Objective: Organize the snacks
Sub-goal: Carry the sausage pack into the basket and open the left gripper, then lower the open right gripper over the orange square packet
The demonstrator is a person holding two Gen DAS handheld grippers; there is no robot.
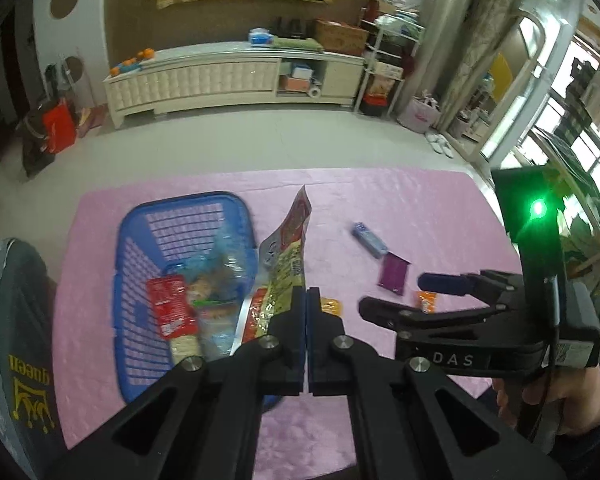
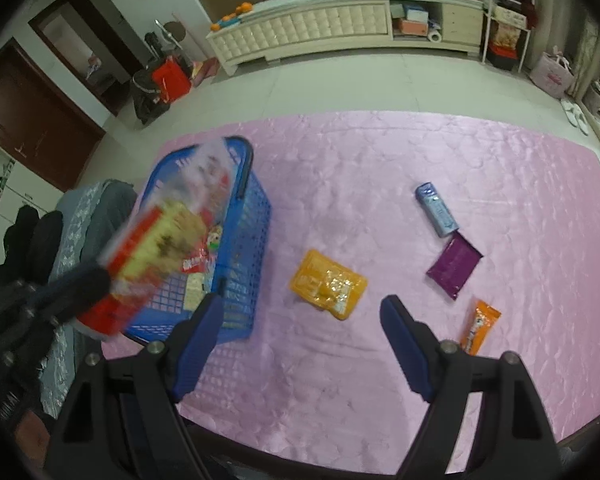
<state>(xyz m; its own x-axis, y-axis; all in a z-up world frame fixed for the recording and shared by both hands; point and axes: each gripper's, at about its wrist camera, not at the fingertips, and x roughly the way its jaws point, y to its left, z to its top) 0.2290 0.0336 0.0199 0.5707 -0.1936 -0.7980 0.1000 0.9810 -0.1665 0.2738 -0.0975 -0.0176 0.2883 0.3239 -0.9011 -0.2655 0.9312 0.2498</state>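
The left gripper (image 1: 307,300) has its fingers pressed together on the lower edge of a snack bag (image 1: 288,256), a red-and-yellow packet that stands up edge-on from the pinch toward 12 o'clock. In the right wrist view the same bag (image 2: 156,256) is blurred and hangs over the near corner of the blue basket (image 2: 256,216). The basket (image 1: 120,280) lies at 9 o'clock of the left fingers on the pink cloth (image 1: 420,208) and holds a red packet (image 1: 170,306) and other wrappers too jumbled to tell apart.

The right gripper (image 2: 302,344) is spread wide and holds nothing, with its fingertips above the cloth. Between its fingers, toward 12 o'clock, lies a yellow pack (image 2: 328,284). At 1 o'clock lie a purple pouch (image 2: 454,262) and, just beyond it, a blue tube (image 2: 436,209). An orange sachet (image 2: 480,326) lies just beside the right finger (image 2: 404,344) at 3 o'clock.
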